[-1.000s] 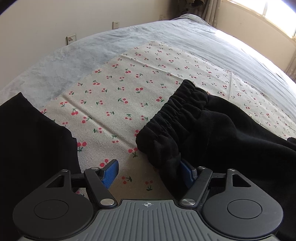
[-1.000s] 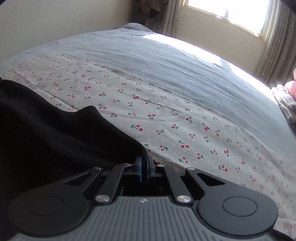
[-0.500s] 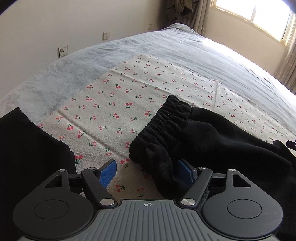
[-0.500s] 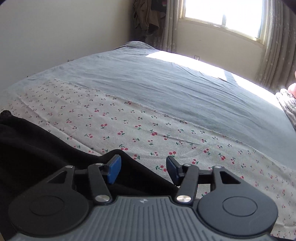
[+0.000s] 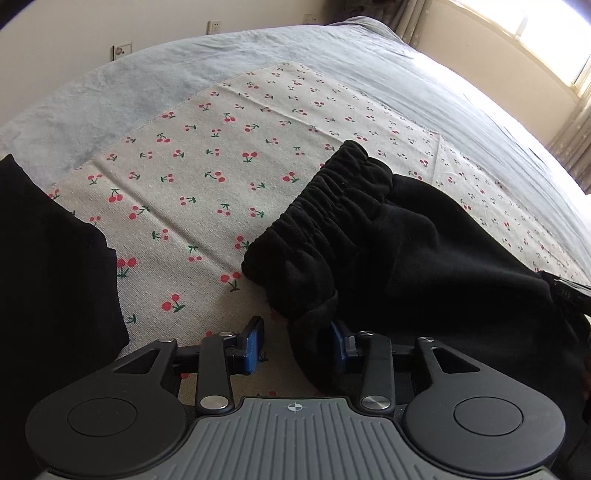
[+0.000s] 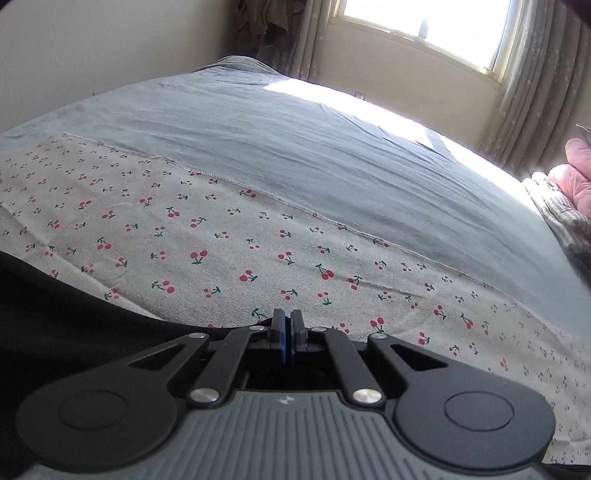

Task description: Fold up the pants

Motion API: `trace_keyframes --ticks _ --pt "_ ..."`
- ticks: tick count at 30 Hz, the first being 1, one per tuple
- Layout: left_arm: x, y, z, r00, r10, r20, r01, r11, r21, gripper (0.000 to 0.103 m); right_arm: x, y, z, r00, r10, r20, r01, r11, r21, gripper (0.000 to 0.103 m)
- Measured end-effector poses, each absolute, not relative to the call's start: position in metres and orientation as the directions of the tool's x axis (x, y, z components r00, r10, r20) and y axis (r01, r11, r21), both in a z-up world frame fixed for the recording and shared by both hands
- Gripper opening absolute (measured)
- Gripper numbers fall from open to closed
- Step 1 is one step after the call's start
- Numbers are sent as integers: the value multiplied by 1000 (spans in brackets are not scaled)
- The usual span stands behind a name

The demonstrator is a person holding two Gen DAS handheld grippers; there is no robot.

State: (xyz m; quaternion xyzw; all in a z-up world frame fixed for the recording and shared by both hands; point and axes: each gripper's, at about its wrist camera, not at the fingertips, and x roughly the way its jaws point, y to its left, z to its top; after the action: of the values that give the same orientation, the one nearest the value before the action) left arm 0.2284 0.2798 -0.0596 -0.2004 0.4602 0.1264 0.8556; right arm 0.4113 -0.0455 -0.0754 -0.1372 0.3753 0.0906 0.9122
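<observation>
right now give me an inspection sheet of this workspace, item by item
surface: beige cherry-print cloth spread over a grey bedsheet.
job's things: black fabric pants, elastic gathered waistband bunched and facing the left camera; not yet folded flat.
clutter: pink and patterned bedding at the bed's far right edge.
grippers: left hand-held gripper closing, a pants fold between its blue pads, left pad not yet touching; right hand-held gripper shut with nothing visible between its pads, the pants edge just to its left.
cables: nothing seen.
surroundings: bright window, curtains, wall sockets.
</observation>
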Motion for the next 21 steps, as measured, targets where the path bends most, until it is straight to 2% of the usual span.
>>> trace_keyframes --ticks 1,3,4,6,7,8,10,12,14,17,21 --pt "228 283 -58 550 24 -835 -401 884 -238 55 410 -42 -83 687 55 -725 -278 941 -192 0" --pt "223 294 -50 570 31 -821 -434 860 -269 56 388 -37 -82 732 -11 -682 -242 931 -274 0" --pt "220 300 -44 594 10 -805 -439 843 -313 56 372 -37 -75 754 12 -657 -237 938 -255 3" --pt "216 305 -39 631 -26 -775 -425 825 -373 55 323 -40 -55 745 194 -638 -338 935 -110 20" --pt "216 303 -39 638 -12 -770 -427 827 -367 53 305 -38 -53 718 266 -644 -399 914 -67 20" --pt "219 299 -41 628 -1 -779 -423 839 -342 53 277 -30 -53 659 359 -661 -495 869 -21 20" --pt "225 296 -48 607 0 -795 -422 848 -321 52 240 -18 -63 565 423 -709 -585 811 18 19" --pt "229 297 -56 606 -17 -795 -429 835 -345 51 206 -11 -78 519 427 -741 -618 786 20 6" --pt "232 299 -60 616 -32 -787 -435 819 -374 49 186 -14 -88 573 392 -720 -574 819 -11 5" --pt "234 295 -61 638 -1 -770 -422 836 -351 48 190 -24 -83 543 407 -734 -497 861 109 1" --pt "233 295 -47 619 41 -784 -452 836 -313 52 192 -20 -80 535 397 -746 -495 863 104 1"
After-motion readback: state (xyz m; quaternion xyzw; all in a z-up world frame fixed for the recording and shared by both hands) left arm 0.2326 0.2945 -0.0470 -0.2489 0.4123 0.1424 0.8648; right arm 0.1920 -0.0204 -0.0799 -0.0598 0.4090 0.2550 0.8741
